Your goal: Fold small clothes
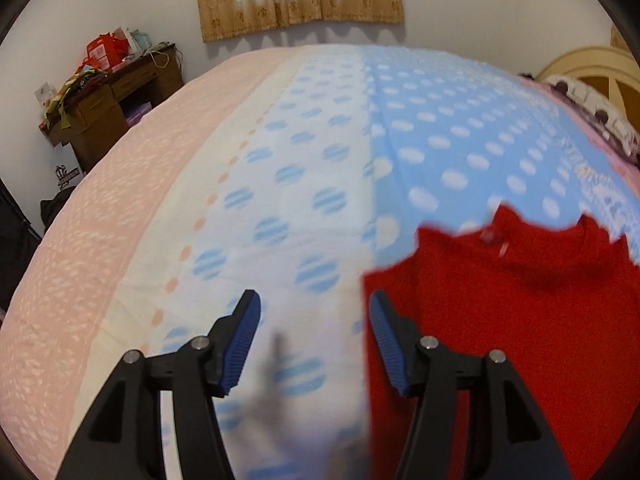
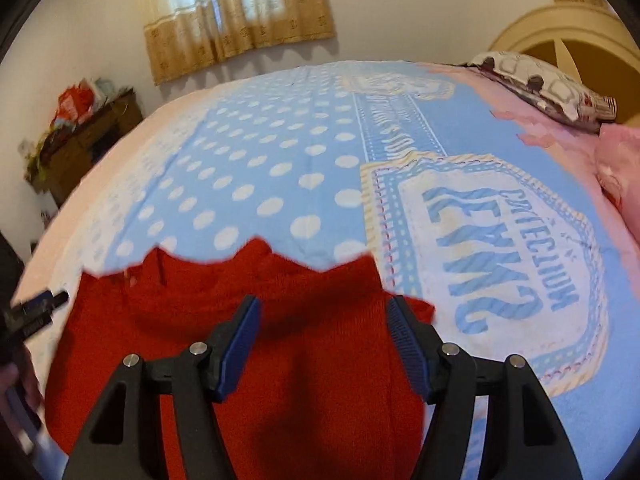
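Hovering with both tools spread and empty, I see the red sweater [image 2: 248, 344] flat on the bed [image 2: 280, 168] directly under my right gripper [image 2: 324, 344], just right of my left gripper [image 1: 314, 340].

The bedsheet [image 2: 280, 152] carries a framed panel [image 2: 500, 256] with upside-down blue lettering, too warped to read with certainty; nothing else is legible.

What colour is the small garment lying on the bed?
Plain red garment, with no pattern visible; the right wrist view shows it best, spread on the blue polka-dot bedspread.
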The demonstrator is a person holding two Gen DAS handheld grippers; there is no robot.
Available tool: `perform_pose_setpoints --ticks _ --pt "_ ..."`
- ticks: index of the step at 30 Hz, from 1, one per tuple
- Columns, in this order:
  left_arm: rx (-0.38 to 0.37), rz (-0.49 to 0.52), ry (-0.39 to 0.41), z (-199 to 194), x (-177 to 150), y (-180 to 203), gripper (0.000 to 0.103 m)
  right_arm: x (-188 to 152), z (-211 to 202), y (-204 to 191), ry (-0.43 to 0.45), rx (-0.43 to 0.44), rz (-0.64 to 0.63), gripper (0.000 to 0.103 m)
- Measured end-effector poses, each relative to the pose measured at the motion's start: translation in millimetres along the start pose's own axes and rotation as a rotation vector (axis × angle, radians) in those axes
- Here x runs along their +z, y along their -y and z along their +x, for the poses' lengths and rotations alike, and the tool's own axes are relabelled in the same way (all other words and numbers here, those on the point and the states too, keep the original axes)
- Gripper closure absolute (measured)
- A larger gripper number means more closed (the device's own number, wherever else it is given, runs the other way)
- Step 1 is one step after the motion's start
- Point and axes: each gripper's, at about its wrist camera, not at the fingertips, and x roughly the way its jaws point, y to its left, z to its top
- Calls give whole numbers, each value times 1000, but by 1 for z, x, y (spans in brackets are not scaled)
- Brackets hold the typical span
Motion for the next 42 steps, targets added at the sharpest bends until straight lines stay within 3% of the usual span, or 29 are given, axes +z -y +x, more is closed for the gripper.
perform_pose_setpoints --ticks 3,7,13,16,18,21,23,27,36,42 --pt "-40 -20 -21 -10 -22 -11 43 -26 -11 -1 -31 -13 -49 37" --pt "-115 -20 16 -46 -60 -17 41 -64 -32 8 -73 24 -46 37" --pt "-223 16 38 -81 -98 -6 41 -107 -65 39 -85 -11 51 38" --pt "-242 76 65 -89 -106 9 41 -117 -69 41 -111 18 55 59" --pt "-241 87 57 -84 -105 13 41 -119 -68 36 -122 32 35 79" --pt "-254 51 39 -81 -105 8 41 -120 -70 32 -126 45 40 93" --pt "-243 49 40 -80 -107 5 41 -123 -75 28 -120 38 22 96" --pt "-221 73 15 -78 -117 5 42 -132 -80 25 -124 36 -15 96" --pt "-340 -78 103 -112 -116 -12 44 -132 -78 27 -90 48 0 95" --pt "-377 -22 90 -113 -118 1 44 -132 -80 28 -81 53 8 95"
